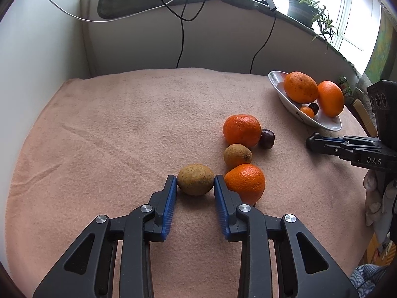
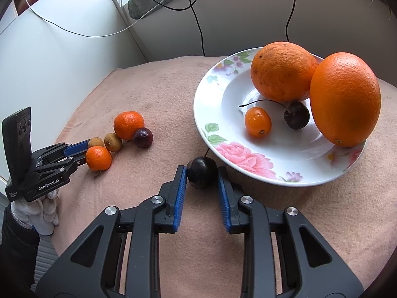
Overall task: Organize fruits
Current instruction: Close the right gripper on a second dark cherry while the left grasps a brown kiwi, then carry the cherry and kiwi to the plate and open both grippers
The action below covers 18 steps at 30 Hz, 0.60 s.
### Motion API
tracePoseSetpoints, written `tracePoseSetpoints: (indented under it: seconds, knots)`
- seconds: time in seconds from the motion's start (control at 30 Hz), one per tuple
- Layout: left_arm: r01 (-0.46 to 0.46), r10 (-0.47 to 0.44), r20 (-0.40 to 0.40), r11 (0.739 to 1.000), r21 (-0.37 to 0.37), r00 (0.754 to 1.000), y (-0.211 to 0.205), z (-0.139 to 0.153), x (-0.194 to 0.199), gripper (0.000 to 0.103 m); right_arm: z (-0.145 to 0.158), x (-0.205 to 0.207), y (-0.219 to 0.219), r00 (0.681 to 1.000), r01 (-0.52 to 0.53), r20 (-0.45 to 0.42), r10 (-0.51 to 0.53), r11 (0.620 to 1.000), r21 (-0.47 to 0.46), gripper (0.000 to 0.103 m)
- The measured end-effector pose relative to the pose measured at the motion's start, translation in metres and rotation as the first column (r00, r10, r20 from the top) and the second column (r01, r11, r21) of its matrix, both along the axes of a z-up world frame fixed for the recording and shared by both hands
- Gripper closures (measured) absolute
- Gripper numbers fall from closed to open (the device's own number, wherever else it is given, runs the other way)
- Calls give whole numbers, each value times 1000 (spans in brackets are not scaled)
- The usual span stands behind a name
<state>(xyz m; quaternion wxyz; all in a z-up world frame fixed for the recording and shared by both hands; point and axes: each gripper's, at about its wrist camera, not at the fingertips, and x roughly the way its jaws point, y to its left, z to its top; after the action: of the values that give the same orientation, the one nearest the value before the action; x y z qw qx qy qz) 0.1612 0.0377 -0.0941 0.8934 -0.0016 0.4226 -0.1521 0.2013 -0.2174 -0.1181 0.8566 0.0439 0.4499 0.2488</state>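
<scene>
My left gripper is shut on a brown, rough-skinned round fruit that rests on the pink cloth. A mandarin touches its right finger. Behind lie a second brown fruit, another mandarin and a dark red fruit. My right gripper is shut on a black cherry with a stem, on the cloth just in front of the flowered white plate. The plate holds two big oranges, a kumquat and a cherry.
The pink cloth covers the whole table, which stands against a white wall with hanging cables. A sill with potted plants runs behind. A gloved hand holds the left gripper. Boxes and clutter sit past the table's right edge.
</scene>
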Motion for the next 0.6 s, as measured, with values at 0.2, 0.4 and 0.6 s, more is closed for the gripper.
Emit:
tracePoseSetpoints:
  seconds: [0.2, 0.4, 0.6]
  knots:
    - [-29, 29, 14, 999, -38, 999, 10, 7, -7, 74, 6, -8, 1, 1000, -24, 6, 24, 999, 21, 77]
    - [-44, 46, 43, 998, -53, 998, 14, 21, -12, 74, 14, -20, 0, 999, -44, 12, 43, 998, 51, 77]
    - [-34, 40, 73, 996, -87, 996, 9, 37, -13, 74, 26, -34, -10, 998, -44, 42, 41, 997, 65, 77]
